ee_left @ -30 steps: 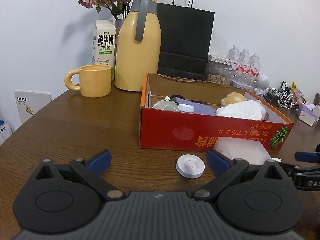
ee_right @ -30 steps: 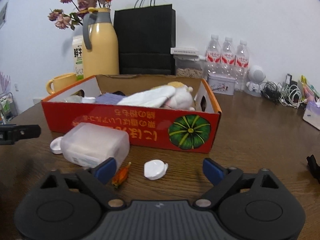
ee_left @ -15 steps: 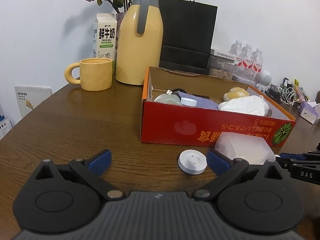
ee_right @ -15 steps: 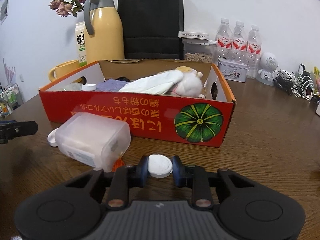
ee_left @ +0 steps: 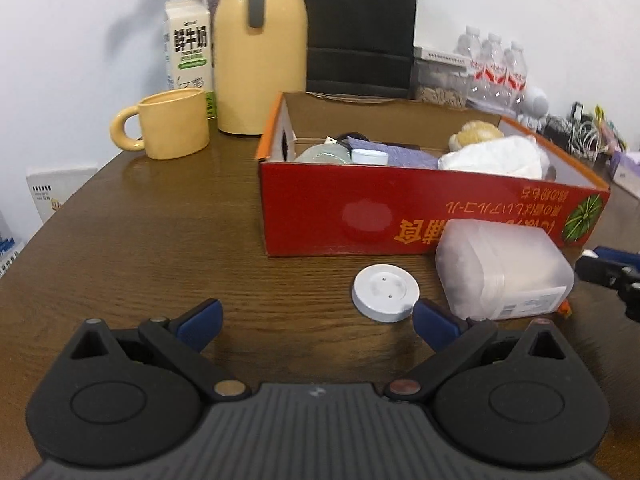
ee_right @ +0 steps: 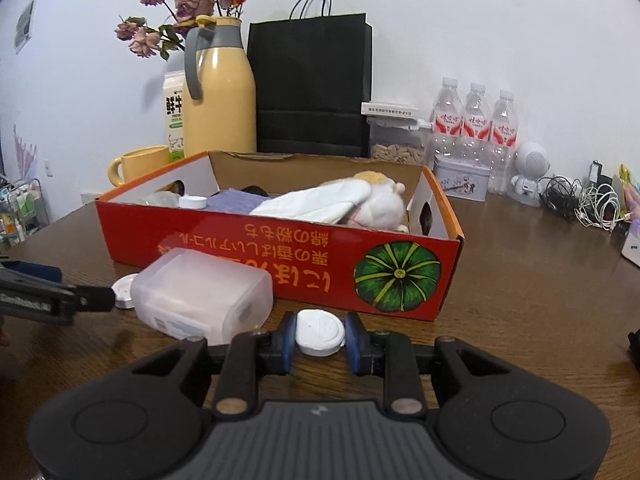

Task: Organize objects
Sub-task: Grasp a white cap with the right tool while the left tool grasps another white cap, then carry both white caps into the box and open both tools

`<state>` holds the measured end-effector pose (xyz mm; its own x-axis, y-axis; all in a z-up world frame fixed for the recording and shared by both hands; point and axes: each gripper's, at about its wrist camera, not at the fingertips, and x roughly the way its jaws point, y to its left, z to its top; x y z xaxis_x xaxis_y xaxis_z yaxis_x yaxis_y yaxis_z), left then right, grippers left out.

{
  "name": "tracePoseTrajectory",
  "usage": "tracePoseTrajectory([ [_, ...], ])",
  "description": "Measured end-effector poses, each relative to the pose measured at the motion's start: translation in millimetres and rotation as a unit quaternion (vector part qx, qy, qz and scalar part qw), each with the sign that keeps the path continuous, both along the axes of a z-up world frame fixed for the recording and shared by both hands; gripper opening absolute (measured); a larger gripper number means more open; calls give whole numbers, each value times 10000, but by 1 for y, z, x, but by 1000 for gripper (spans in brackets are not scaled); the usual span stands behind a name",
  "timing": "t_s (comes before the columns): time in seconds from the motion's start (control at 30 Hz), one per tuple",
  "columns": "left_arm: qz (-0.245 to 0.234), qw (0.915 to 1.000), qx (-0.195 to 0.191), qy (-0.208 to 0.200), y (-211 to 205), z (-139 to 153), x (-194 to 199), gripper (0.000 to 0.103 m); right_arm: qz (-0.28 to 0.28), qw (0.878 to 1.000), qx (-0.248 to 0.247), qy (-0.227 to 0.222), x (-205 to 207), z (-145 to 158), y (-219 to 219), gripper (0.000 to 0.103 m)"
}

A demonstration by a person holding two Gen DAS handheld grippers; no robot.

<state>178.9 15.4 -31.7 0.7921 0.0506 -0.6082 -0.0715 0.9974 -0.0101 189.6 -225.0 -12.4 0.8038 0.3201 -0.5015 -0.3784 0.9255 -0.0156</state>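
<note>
Bottles (ee_right: 476, 120): I count three.
Mugs (ee_left: 168, 124): one.
Jugs (ee_left: 260, 48): one.
Cartons (ee_left: 188, 52): one.
Boxes (ee_left: 320, 216): one.
Bags (ee_right: 312, 88): one.

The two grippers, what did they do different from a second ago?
The right gripper closed its jaws on the small white cap, which had lain loose between them. The left gripper moved closer to the white disc and stayed open. The red box and frosted plastic container did not move.
</note>
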Motion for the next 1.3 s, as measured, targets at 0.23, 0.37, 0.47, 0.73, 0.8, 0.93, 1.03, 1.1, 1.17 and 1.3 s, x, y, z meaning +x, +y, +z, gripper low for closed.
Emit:
tracePoseTrajectory([
  [0.23,-47,9997,138,193,-9,-4,19,103,53,10000,24,-80,-4,1,0,24],
  [0.37,-182,9996,120,161,-13,-4,22,96,79,9999,24,-101,-5,1,1,24],
  [0.47,-284,9994,131,126,-17,-3,23,85,90,9999,21,-109,-6,1,1,25],
  [0.73,-471,9989,63,-45,-25,0,18,40,89,9999,17,-110,-5,1,1,24],
  [0.8,-459,9989,1,-54,-24,1,17,40,88,9999,15,-115,-6,1,1,24],
  [0.93,-375,9992,-68,-131,-20,4,13,40,71,9999,7,-134,-6,1,2,24],
  [1.03,-336,9991,-97,-225,-18,6,9,40,58,9999,3,-160,-7,1,2,24],
  [1.1,-315,9990,-107,-299,-17,9,6,40,54,9998,4,-178,-7,1,1,24],
  [1.17,-263,9987,-121,-428,-16,14,1,40,15,9998,9,-203,-8,1,1,24],
  [1.3,-280,9972,-166,-678,-15,27,-7,40,4,9994,52,-332,-12,6,2,24],
])
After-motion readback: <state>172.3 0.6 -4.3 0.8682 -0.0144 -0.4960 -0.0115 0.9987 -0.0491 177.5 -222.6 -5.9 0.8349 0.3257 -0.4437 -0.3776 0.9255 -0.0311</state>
